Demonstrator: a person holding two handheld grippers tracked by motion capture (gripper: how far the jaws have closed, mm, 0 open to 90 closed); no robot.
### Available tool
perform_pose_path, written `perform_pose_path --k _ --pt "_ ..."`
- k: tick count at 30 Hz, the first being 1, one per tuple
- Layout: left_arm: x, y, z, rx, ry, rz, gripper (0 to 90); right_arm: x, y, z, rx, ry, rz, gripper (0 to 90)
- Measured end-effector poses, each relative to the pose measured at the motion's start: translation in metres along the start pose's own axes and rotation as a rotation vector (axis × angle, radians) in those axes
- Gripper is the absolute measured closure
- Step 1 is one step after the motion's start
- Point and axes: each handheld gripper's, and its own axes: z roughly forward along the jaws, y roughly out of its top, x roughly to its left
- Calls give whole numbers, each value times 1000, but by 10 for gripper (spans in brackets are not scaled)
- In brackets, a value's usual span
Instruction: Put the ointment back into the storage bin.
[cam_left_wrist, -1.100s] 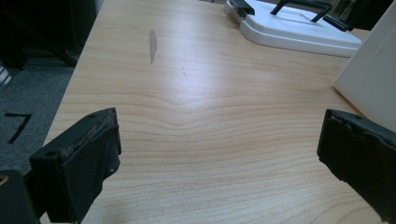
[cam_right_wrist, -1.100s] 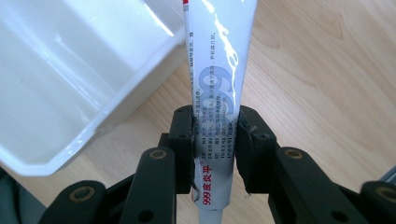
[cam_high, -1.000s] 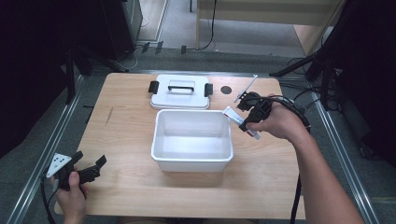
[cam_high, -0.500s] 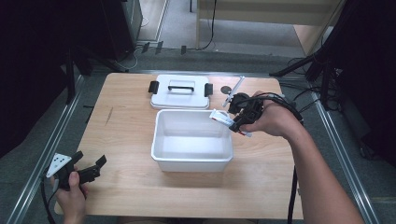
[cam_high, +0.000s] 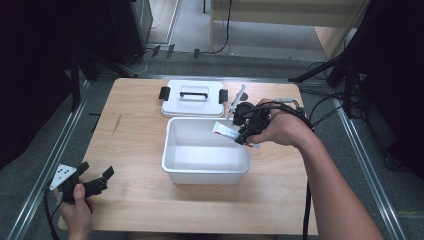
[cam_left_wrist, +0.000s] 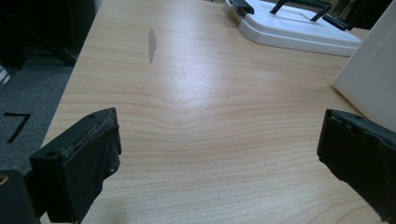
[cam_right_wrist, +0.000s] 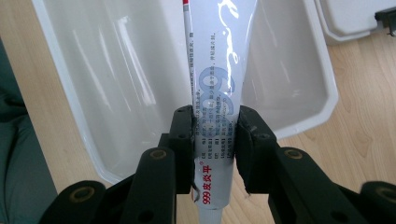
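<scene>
Over white bin, R tongs grip tube marked "999".

We see a table of pale wood with a smooth, faintly shiny finish, wavy grain and one dull grey scuff mark. The open bin looks like glossy, slightly translucent white plastic, and the lid beside it is smooth white plastic with black plastic clasps and handle. The tube is smooth, shiny and printed, pressed between the matt black pads of the right gripper; the left gripper has rougher, worn matt black pads.
</scene>
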Motion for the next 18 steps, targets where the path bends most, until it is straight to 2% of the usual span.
perform_pose_path --k 18 --pt "0 0 0 1 -2 -1 0 10 20 12 22 23 -77 708"
